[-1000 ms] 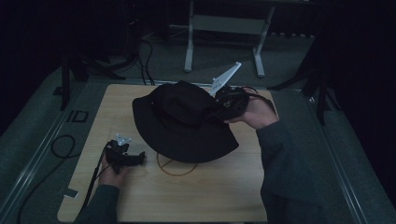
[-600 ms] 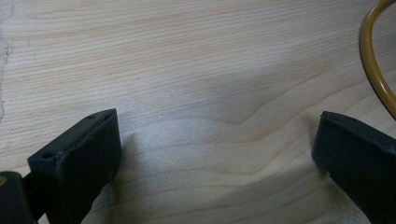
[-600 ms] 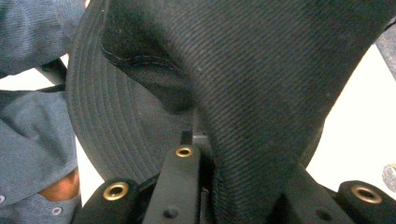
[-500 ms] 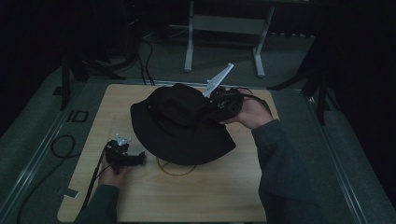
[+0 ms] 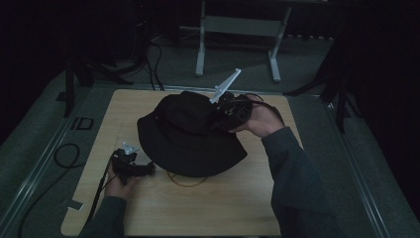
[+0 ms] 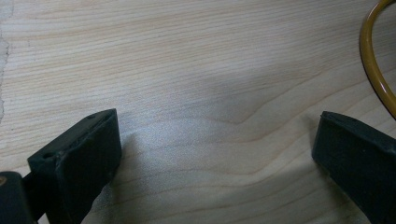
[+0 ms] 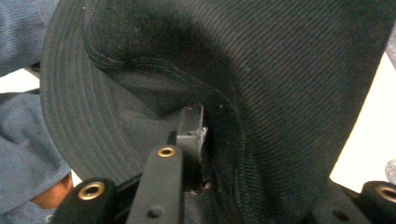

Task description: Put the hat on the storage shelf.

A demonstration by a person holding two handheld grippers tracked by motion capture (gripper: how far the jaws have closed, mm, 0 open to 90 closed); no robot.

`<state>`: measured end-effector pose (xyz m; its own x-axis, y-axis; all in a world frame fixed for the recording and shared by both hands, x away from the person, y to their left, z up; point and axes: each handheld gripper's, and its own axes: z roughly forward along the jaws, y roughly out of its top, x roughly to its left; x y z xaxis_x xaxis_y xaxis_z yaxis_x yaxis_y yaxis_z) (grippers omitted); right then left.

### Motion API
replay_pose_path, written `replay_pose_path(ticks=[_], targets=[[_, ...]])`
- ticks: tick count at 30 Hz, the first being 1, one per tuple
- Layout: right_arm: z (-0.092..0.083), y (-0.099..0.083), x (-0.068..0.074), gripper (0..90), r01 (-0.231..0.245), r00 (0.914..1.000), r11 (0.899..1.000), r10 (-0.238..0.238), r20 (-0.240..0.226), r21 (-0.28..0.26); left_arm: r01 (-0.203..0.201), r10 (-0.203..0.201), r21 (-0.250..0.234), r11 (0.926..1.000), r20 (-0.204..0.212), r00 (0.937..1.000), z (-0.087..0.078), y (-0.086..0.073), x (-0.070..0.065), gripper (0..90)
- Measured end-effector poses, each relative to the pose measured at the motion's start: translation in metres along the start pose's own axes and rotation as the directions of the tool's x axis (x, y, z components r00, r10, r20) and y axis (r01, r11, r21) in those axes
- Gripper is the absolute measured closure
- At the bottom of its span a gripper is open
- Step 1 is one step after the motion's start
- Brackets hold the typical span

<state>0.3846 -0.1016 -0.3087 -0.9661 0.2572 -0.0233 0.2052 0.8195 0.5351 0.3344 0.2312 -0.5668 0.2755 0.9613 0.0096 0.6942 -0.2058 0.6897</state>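
Note:
A black bucket hat (image 5: pixel 190 134) lies across the middle of the wooden table (image 5: pixel 223 208). At the hat's right side my right gripper (image 5: pixel 223 114) is shut on the fabric. The right gripper view shows my right gripper (image 7: pixel 205 135) pinching the hat (image 7: pixel 289 70) where crown and brim meet. My left gripper (image 5: pixel 148 169) rests low at the front left, just outside the brim. In its own view the left gripper (image 6: pixel 215 135) stands open over bare wood, nothing between the jaws. A thin yellow loop (image 5: pixel 185 181) pokes out from under the brim's front edge, and this yellow loop (image 6: pixel 373 70) curves past the right jaw.
A white metal stand (image 5: pixel 237 29) is on the floor behind the table. Cables (image 5: pixel 64 153) trail on the floor at the left. Dark tripod legs (image 5: pixel 341 94) stand at the back right. The person's blue sleeve (image 5: pixel 297 178) crosses the table's right front.
My right gripper has moved left and a little nearer, carrying the hat's crown with it. The left gripper has stayed in place.

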Motion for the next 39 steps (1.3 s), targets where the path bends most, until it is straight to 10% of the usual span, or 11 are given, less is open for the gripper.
replay_pose_path(ticks=[23,30,39], targets=[[0.003,0.015,0.010,57.1,0.045,0.9986,0.998,-0.044,0.031,-0.045,0.002,-0.002,0.001,1.0000,0.002,1.0000,0.000,0.000,0.000,1.5],[0.011,0.016,0.009,39.7,0.001,0.9995,1.000,-0.001,0.030,0.009,0.002,-0.002,0.001,1.0000,0.002,1.0000,0.000,0.000,0.000,1.5],[0.007,0.015,0.009,18.0,-0.042,0.9962,0.998,0.046,0.074,-0.050,0.001,-0.001,-0.002,1.0000,0.003,1.0000,0.000,0.000,0.000,1.5]])
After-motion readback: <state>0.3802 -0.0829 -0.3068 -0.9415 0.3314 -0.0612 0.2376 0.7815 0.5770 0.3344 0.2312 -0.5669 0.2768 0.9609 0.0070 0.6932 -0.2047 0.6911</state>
